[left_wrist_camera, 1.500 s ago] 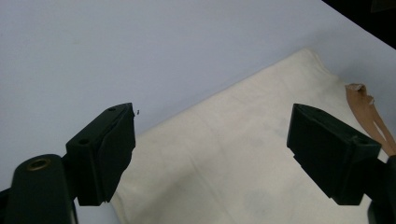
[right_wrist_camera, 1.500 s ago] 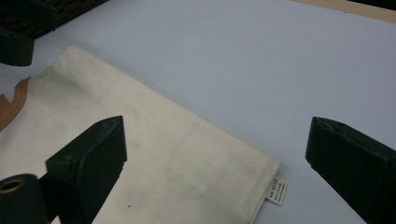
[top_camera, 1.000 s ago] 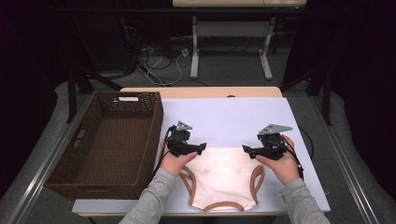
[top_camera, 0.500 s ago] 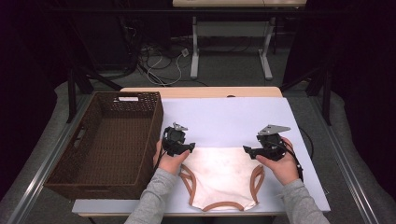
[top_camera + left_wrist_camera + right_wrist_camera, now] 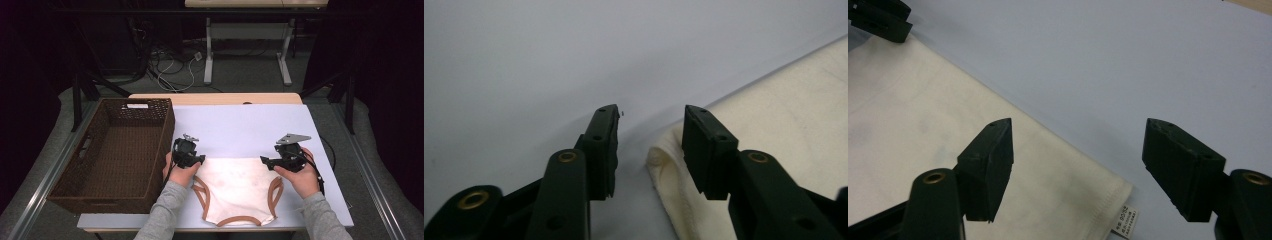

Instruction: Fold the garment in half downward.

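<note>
A cream sleeveless garment (image 5: 235, 190) with brown trim lies flat on the pale lavender table cover (image 5: 240, 130). My left gripper (image 5: 199, 159) is open at the garment's far left corner. In the left gripper view, that folded corner (image 5: 664, 160) lies on the table between the open left gripper (image 5: 651, 112) jaws. My right gripper (image 5: 264, 161) is wide open over the far right corner. In the right gripper view, the right gripper (image 5: 1078, 125) has the hem corner (image 5: 1108, 192) and a small white label (image 5: 1126, 221) between and just below its jaws. Each gripper is held in one hand.
A large brown wicker basket (image 5: 165, 135) stands along the table's left side, close to my left hand. The lavender cover stretches bare beyond the garment to the table's far edge (image 5: 215, 98). The other gripper's jaws (image 5: 879, 20) show at the top left of the right gripper view.
My left gripper has shifted a little to the left and turned, settling at the garment's far left corner. The right gripper has hardly moved.
</note>
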Tool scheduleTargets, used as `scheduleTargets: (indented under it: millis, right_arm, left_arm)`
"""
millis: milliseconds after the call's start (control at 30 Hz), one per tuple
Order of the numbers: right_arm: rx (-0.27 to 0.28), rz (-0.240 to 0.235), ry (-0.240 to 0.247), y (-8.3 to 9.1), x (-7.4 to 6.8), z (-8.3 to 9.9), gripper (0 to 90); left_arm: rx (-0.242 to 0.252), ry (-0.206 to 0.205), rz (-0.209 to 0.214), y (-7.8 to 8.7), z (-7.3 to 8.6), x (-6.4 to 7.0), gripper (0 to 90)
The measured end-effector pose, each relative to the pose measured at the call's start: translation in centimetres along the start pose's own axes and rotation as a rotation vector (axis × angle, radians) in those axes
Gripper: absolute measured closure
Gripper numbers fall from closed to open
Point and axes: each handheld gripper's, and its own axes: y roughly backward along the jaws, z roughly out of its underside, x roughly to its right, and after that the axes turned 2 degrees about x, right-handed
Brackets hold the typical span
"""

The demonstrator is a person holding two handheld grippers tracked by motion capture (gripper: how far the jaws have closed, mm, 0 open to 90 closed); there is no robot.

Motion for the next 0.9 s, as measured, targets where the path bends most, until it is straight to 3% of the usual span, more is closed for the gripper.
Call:
scheduleTargets:
  millis: [300,533,600,733,900]
  right_arm:
    - [0.002,0.006,-0.003,-0.01,0.18,0.01,28.4]
    - [0.002,0.011,-0.008,-0.09,0.47,0.13,28.4]
    - [0.002,0.012,-0.016,-0.16,0.49,0.19,28.7]
    - [0.001,0.016,-0.012,-0.22,0.63,0.25,29.3]
    - [-0.011,0.021,-0.036,-0.29,0.82,0.32,32.7]
  left_arm:
    - [-0.011,0.020,-0.016,-0.39,0.12,0.01,63.0]
    - [-0.017,0.019,-0.018,-0.46,0.18,0.58,72.1]
    - [-0.024,0.012,-0.008,-0.44,0.14,0.57,75.0]
    - [-0.032,0.060,0.012,-0.43,0.12,0.44,82.3]
    - [-0.038,0.059,0.025,-0.38,0.07,0.22,87.3]
